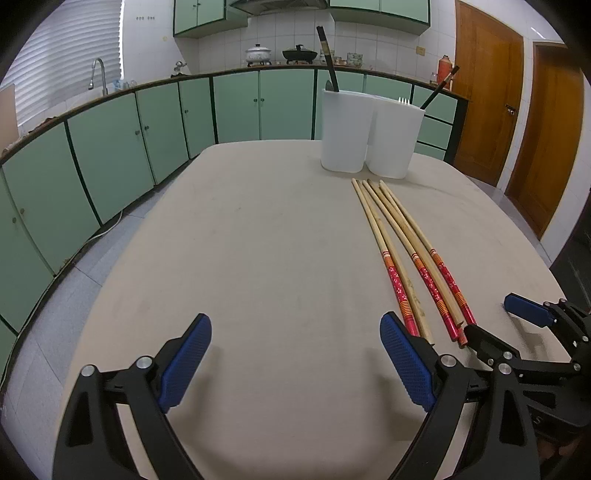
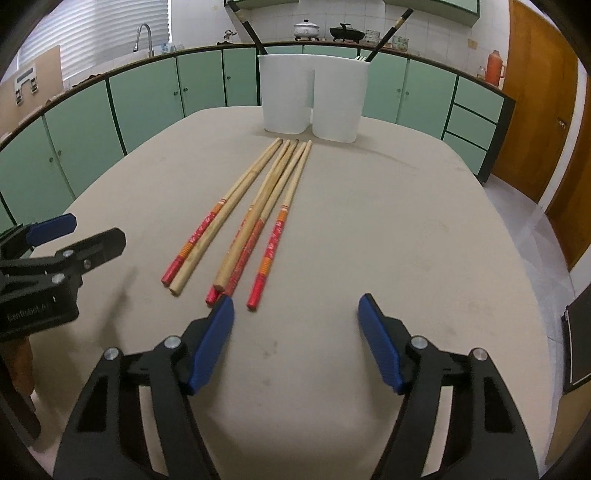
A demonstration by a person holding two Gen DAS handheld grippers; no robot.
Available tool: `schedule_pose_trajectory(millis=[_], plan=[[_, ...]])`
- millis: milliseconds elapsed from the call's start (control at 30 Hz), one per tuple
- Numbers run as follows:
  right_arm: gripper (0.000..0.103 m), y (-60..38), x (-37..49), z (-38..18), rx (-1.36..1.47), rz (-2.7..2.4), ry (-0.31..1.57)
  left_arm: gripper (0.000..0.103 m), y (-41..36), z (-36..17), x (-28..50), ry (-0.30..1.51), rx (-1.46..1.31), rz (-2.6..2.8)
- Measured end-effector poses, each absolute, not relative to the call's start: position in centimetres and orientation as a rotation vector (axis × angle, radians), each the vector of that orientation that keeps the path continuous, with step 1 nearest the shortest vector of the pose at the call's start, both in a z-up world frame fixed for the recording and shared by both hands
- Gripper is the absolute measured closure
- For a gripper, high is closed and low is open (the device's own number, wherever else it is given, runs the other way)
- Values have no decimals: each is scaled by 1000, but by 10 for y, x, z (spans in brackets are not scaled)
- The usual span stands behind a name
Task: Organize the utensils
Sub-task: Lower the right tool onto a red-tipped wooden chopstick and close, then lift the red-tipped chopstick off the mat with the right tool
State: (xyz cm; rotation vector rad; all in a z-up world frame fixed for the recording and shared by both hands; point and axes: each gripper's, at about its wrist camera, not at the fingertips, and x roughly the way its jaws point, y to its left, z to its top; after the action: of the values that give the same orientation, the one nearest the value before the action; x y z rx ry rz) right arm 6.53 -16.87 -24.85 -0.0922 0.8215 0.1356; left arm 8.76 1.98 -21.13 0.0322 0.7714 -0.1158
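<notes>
Several bamboo chopsticks [image 2: 258, 214] with red patterned ends lie side by side on the beige table [image 2: 406, 229], tips toward a white two-compartment utensil holder [image 2: 314, 96] at the far edge. The holder has dark chopsticks [image 2: 251, 31] standing in it. In the left wrist view the chopsticks [image 1: 410, 251] lie to the right, the holder [image 1: 369, 133] beyond them. My left gripper [image 1: 295, 354] is open and empty, left of the chopsticks' red ends. My right gripper [image 2: 295, 336] is open and empty, just short of the red ends; it also shows in the left wrist view [image 1: 517, 325].
Green kitchen cabinets [image 1: 147, 129] run behind the table, with a sink tap [image 1: 99, 74], pots [image 1: 299, 54] and a red flask [image 1: 445, 68] on the counter. Wooden doors [image 1: 487, 92] stand at the right. The left gripper shows at the left of the right wrist view [image 2: 74, 236].
</notes>
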Motion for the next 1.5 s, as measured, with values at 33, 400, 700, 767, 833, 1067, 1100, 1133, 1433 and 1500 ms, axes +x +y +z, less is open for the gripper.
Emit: schedule_pose_trajectory(millis=[33, 400, 700, 767, 833, 1067, 1100, 1133, 1433, 1500], plan=[[39, -167, 66, -249, -95, 133, 821, 12, 20, -211, 88, 772, 32, -117], [81, -162, 62, -249, -49, 171, 792, 12, 16, -213, 87, 774, 42, -128], [98, -170, 61, -245, -23, 187, 786, 12, 3, -214, 84, 778, 52, -168], [98, -177, 60, -243, -10, 178, 778, 12, -2, -215, 83, 781, 58, -178], [98, -184, 58, -241, 1, 169, 775, 12, -9, -217, 83, 787, 71, -186], [98, -192, 55, -240, 16, 167, 765, 13, -22, -226, 87, 814, 101, -176], [98, -193, 55, -240, 20, 169, 764, 13, -22, -226, 88, 817, 96, -175], [98, -194, 56, -240, 24, 168, 764, 13, -21, -226, 89, 818, 92, -173], [98, -201, 57, -246, 55, 157, 779, 19, -23, -231, 92, 838, 96, -165], [98, -200, 58, -248, 53, 159, 785, 22, -24, -230, 94, 836, 91, -167]])
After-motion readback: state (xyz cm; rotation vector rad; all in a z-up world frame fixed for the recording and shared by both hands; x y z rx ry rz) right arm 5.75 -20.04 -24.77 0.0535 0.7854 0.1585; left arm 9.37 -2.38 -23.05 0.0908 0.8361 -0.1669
